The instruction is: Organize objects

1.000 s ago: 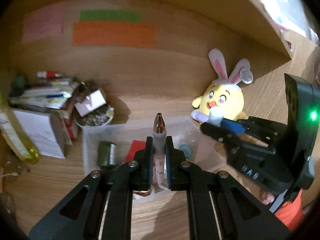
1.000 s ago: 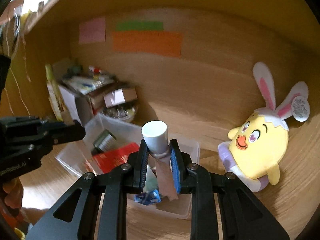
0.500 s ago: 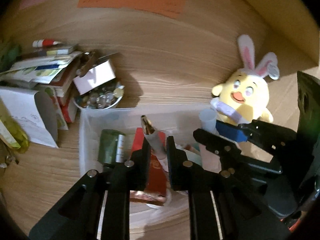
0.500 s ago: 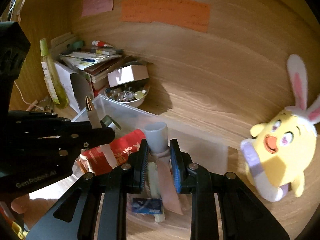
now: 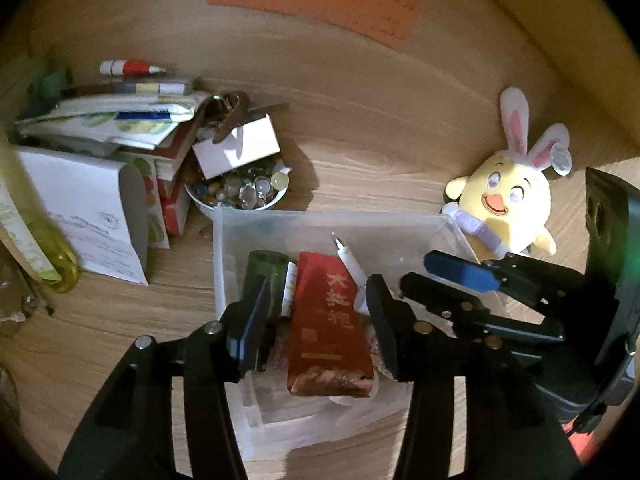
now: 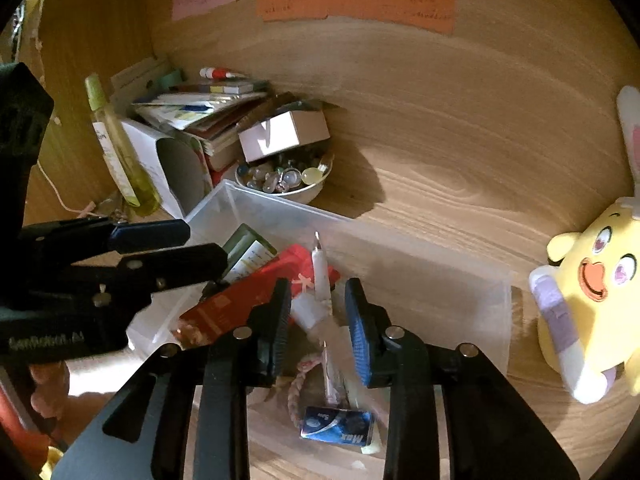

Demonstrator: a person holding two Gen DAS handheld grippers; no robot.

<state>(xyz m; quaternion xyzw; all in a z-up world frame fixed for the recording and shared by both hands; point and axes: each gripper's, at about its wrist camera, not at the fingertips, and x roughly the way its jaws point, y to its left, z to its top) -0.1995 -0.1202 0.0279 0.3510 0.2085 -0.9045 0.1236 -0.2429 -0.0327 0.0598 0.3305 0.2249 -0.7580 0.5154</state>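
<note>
**Left wrist view: both hand-held grippers spread over the bin**

Your left hand-held gripper (image 5: 316, 312) is wide open, gripping nothing. Your right hand-held gripper (image 6: 318, 316) is likewise spread and empty. The pen (image 5: 349, 266) lies in the clear bin (image 5: 218, 256), partly on the red packet (image 5: 326, 320); its long axis runs front to back, tip aimed at the wooden back wall (image 5: 360, 92). The plush chick (image 5: 506, 204) sits just right of the bin.

One clear bin (image 5: 224, 240); one red packet (image 5: 326, 320); one white pen (image 6: 321, 272); one plush chick (image 5: 504, 204); one marble bowl (image 6: 286, 178); two hand-held grippers.
</note>
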